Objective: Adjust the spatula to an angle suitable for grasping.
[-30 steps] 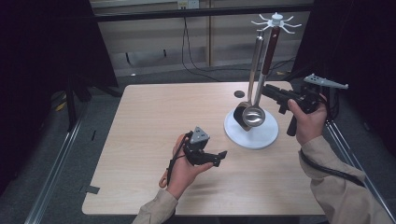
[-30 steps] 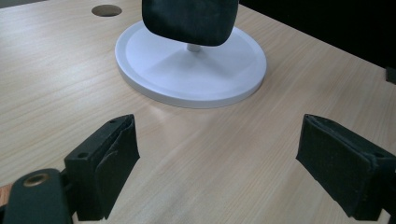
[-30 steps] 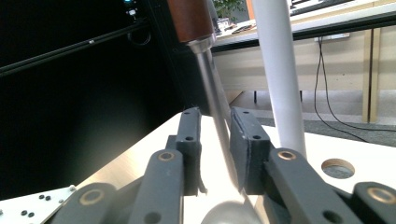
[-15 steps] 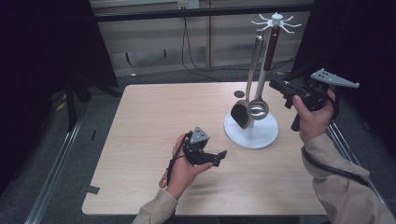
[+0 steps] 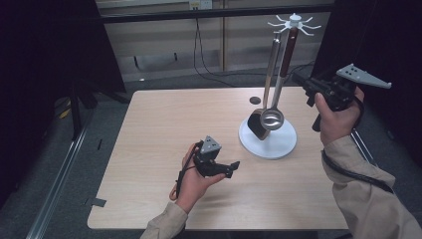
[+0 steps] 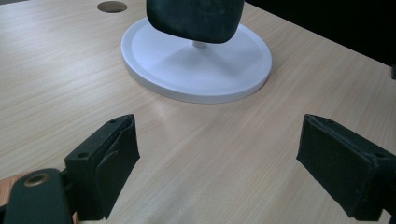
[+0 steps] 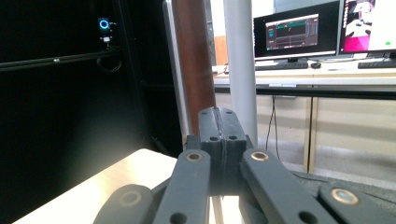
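A white utensil rack stands on a round base point(image 5: 278, 147) at the table's right, its pole point(image 5: 275, 59) topped by a spoked hub point(image 5: 294, 21). From the hub hang a ladle with a brown handle point(image 5: 287, 50) and steel bowl point(image 5: 272, 119), and a black spatula point(image 5: 256, 125). My right gripper point(image 5: 295, 77) is raised just right of the brown handle, shut with nothing in it; in the right gripper view its jaws point(image 7: 219, 123) meet before the brown handle point(image 7: 194, 60) and pole point(image 7: 240, 60). My left gripper point(image 5: 233, 167) hovers low over the table, open and empty, facing the base point(image 6: 196, 70) and spatula head point(image 6: 196, 18).
A small round hole point(image 5: 255, 100) lies in the tabletop behind the rack. The wooden table point(image 5: 169, 129) has bare surface on its left half. Dark panels stand at both sides, and cables run along the floor behind. Monitors point(image 7: 294, 30) show far off.
My right gripper has risen and drawn slightly right, away from the brown handle. The hanging ladle and spatula have shifted a little apart. The left hand has stayed still.
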Tool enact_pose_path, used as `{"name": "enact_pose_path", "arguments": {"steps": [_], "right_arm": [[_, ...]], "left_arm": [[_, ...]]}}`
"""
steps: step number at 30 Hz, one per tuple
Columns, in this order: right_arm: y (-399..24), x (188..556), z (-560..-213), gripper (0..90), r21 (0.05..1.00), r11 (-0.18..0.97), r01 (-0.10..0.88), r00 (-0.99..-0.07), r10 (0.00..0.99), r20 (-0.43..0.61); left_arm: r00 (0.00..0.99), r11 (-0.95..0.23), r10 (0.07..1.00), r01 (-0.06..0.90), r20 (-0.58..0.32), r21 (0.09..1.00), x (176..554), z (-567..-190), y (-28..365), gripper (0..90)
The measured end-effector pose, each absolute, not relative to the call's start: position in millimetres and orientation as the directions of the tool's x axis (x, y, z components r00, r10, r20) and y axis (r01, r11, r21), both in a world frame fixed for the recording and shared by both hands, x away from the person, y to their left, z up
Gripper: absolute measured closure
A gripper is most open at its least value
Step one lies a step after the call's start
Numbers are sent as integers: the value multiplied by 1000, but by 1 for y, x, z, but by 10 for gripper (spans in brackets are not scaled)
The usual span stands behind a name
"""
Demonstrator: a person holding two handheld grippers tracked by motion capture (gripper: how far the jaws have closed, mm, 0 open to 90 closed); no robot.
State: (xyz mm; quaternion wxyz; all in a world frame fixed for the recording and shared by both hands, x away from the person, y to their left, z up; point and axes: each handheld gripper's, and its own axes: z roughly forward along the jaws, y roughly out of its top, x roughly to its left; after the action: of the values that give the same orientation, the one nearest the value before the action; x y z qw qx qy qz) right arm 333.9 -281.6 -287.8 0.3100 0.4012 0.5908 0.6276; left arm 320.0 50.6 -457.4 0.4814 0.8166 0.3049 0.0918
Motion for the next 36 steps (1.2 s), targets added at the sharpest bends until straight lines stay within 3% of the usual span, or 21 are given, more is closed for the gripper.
{"name": "enact_pose_path", "arguments": {"steps": [26, 36], "right_arm": [[-289, 351, -253, 900, 989, -142, 32, -377, 915, 144], [-292, 351, -240, 900, 988, -157, 1, -379, 914, 146]], "left_arm": [[810, -340, 564, 404, -160, 849, 325, -456, 46, 120], [815, -345, 558, 401, -159, 849, 325, -456, 44, 120]]}}
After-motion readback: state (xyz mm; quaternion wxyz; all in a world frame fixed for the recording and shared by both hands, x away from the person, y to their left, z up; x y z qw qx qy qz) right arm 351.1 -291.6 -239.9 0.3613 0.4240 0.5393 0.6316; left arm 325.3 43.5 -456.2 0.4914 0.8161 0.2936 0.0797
